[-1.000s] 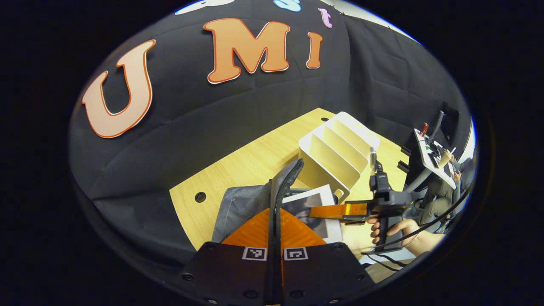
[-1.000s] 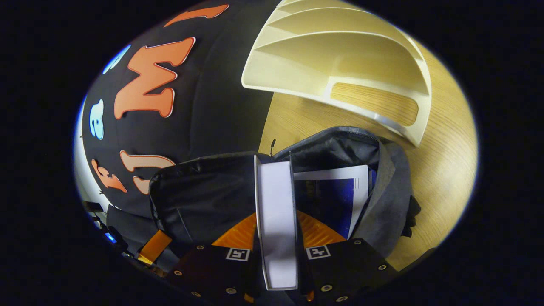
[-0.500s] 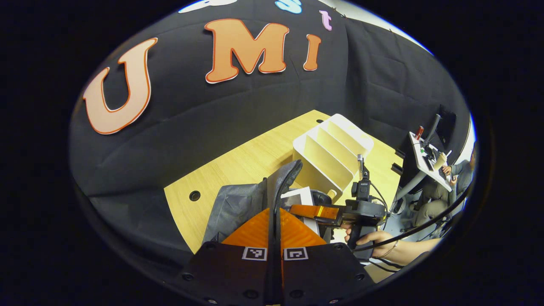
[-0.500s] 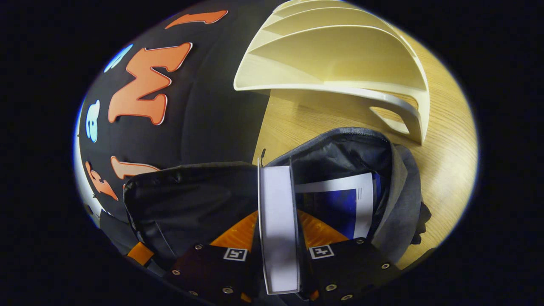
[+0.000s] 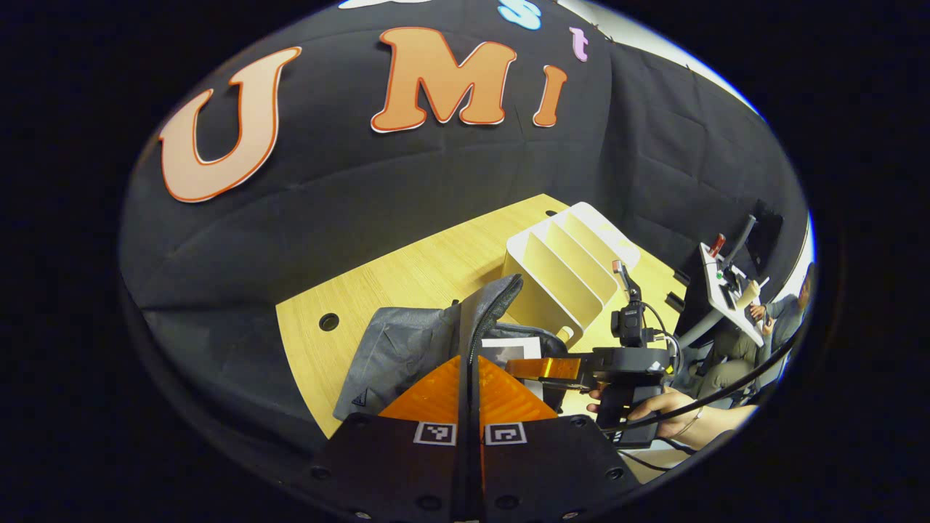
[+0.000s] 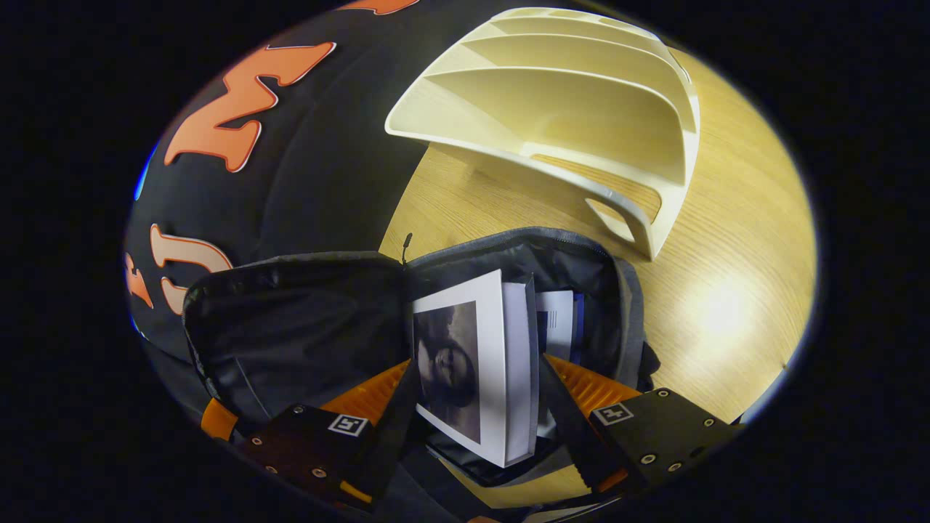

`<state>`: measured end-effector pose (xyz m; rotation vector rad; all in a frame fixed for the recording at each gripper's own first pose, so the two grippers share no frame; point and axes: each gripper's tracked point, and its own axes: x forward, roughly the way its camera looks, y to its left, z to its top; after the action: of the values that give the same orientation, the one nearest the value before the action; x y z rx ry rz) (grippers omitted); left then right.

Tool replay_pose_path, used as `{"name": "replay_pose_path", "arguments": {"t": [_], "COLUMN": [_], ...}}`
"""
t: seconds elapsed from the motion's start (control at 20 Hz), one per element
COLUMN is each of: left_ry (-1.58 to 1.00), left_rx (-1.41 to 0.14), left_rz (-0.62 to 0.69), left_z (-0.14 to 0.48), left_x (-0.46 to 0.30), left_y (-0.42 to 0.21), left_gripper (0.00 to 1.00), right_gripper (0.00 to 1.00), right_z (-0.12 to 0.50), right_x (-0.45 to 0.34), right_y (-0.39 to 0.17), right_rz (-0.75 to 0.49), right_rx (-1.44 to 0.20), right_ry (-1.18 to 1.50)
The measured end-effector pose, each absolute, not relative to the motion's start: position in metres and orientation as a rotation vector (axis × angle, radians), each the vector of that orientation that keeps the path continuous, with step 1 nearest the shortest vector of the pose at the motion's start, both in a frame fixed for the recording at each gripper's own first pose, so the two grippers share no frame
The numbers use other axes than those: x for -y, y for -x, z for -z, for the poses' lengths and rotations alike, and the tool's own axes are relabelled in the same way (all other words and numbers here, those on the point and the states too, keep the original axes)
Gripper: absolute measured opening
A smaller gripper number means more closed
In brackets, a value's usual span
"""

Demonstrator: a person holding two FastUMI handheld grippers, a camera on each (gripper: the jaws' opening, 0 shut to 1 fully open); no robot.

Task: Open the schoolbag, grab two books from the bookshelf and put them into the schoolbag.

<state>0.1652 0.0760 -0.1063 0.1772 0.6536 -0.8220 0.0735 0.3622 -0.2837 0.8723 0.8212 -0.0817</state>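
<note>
The right gripper (image 6: 476,407) has spread wide, freeing the book (image 6: 472,363) between its fingers into the schoolbag (image 6: 305,319), while the left gripper (image 5: 470,349) stays clamped on the bag's flap (image 5: 488,305).

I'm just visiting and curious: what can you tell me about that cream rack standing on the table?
The rack is a cream bookshelf, seemingly plastic, with several slanted dividers forming slots that all look empty. A cut-out shows in its low end wall. It stands upright on the wooden table, just behind the open schoolbag; whether they touch is unclear. In the left gripper view it sits near the table's far corner.
</note>
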Motion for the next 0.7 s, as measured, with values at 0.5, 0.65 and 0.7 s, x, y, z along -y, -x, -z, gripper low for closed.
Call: {"name": "replay_pose_path", "arguments": {"t": [0.5, 0.65, 0.7], "left_ry": [-0.175, -0.137, -0.11], "left_rx": [-0.676, -0.706, -0.726], "left_rz": [0.752, 0.689, 0.677], "left_z": [0.127, 0.139, 0.147], "left_x": [-0.051, -0.035, -0.028], "left_y": [-0.132, -0.117, -0.109], "left_gripper": [0.01, 0.0, 0.0], "right_gripper": [0.98, 0.99, 0.98], "right_z": [0.238, 0.237, 0.235], "right_x": [-0.267, -0.23, -0.219], "right_y": [-0.038, -0.031, -0.03], "right_rz": [0.083, 0.093, 0.09], "right_rx": [-0.851, -0.895, -0.903], "right_ry": [-0.714, -0.617, -0.585]}}
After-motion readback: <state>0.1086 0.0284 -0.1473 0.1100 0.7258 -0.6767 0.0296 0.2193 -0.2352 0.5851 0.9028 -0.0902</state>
